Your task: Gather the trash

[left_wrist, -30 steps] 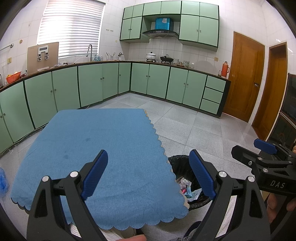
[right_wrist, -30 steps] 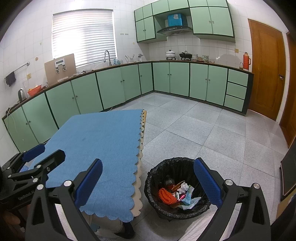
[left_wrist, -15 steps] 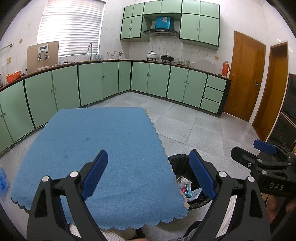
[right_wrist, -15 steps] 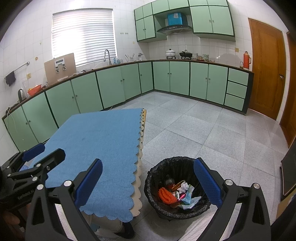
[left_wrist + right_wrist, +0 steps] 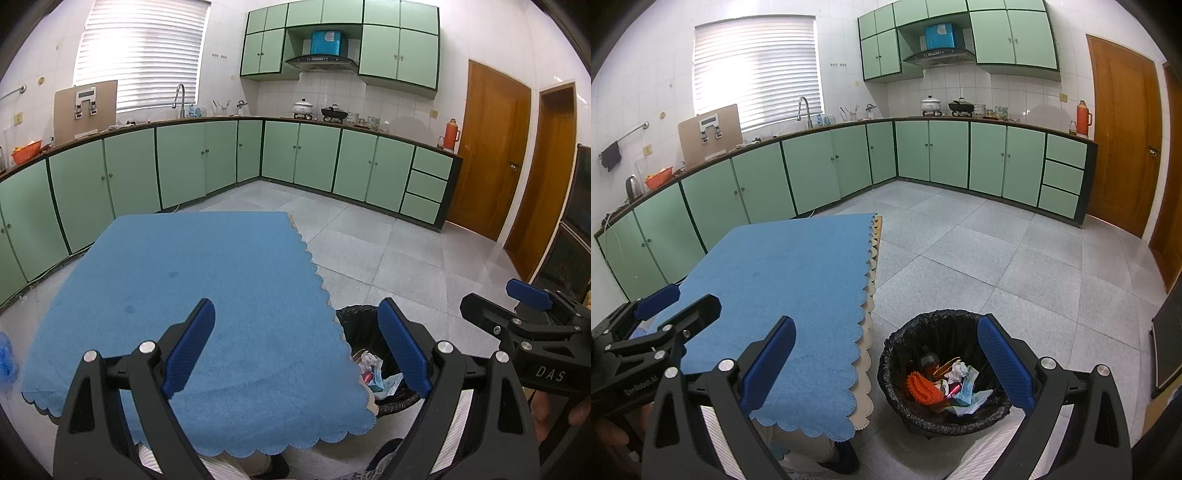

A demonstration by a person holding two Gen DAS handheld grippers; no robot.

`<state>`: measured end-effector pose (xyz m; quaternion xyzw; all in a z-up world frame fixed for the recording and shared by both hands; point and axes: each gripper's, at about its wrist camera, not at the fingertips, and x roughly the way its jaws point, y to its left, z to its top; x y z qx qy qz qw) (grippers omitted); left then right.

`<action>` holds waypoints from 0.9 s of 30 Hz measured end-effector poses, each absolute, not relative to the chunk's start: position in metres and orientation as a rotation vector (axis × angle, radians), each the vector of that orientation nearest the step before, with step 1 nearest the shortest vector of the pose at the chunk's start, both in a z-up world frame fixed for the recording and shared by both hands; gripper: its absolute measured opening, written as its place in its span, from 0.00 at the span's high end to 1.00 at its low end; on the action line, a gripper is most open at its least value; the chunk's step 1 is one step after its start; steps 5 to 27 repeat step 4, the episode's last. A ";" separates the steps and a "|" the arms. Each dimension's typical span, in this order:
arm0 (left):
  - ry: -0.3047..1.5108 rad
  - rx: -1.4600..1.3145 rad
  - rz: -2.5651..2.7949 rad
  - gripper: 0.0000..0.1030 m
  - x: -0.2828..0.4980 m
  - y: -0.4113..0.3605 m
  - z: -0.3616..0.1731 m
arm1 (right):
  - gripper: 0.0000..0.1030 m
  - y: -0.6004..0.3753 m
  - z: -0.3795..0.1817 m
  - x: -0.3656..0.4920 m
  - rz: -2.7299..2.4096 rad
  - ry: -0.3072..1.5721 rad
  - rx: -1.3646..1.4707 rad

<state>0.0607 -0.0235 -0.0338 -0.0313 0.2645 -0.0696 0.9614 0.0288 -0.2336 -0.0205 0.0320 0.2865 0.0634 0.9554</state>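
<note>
A black-lined trash bin (image 5: pixel 945 373) stands on the floor right of the table, holding crumpled paper, an orange mesh item, a bottle and wrappers (image 5: pixel 951 384). It also shows partly in the left wrist view (image 5: pixel 373 354). My left gripper (image 5: pixel 297 347) is open and empty above the near end of the blue tablecloth (image 5: pixel 195 295). My right gripper (image 5: pixel 886 362) is open and empty, held above the bin's left side. Each gripper shows from the side in the other's view: right gripper (image 5: pixel 528 317), left gripper (image 5: pixel 661 325).
The table with the blue cloth (image 5: pixel 783 280) has a scalloped edge next to the bin. Green cabinets (image 5: pixel 923 158) line the far walls. Wooden doors (image 5: pixel 1126 136) are at the right. Grey tiled floor (image 5: pixel 997 258) lies beyond the bin.
</note>
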 end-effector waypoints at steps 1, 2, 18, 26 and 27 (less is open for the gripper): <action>0.539 -0.066 -0.140 0.15 0.061 -0.023 -0.034 | 0.06 -0.234 -0.020 0.029 0.129 0.582 0.064; 0.540 -0.067 -0.139 0.15 0.061 -0.023 -0.033 | 0.06 -0.234 -0.020 0.029 0.129 0.583 0.064; 0.541 -0.067 -0.135 0.15 0.061 -0.022 -0.032 | 0.06 -0.235 -0.020 0.030 0.130 0.583 0.065; 0.541 -0.067 -0.135 0.15 0.061 -0.022 -0.032 | 0.06 -0.235 -0.020 0.030 0.130 0.583 0.065; 0.541 -0.067 -0.135 0.15 0.061 -0.022 -0.032 | 0.06 -0.235 -0.020 0.030 0.130 0.583 0.065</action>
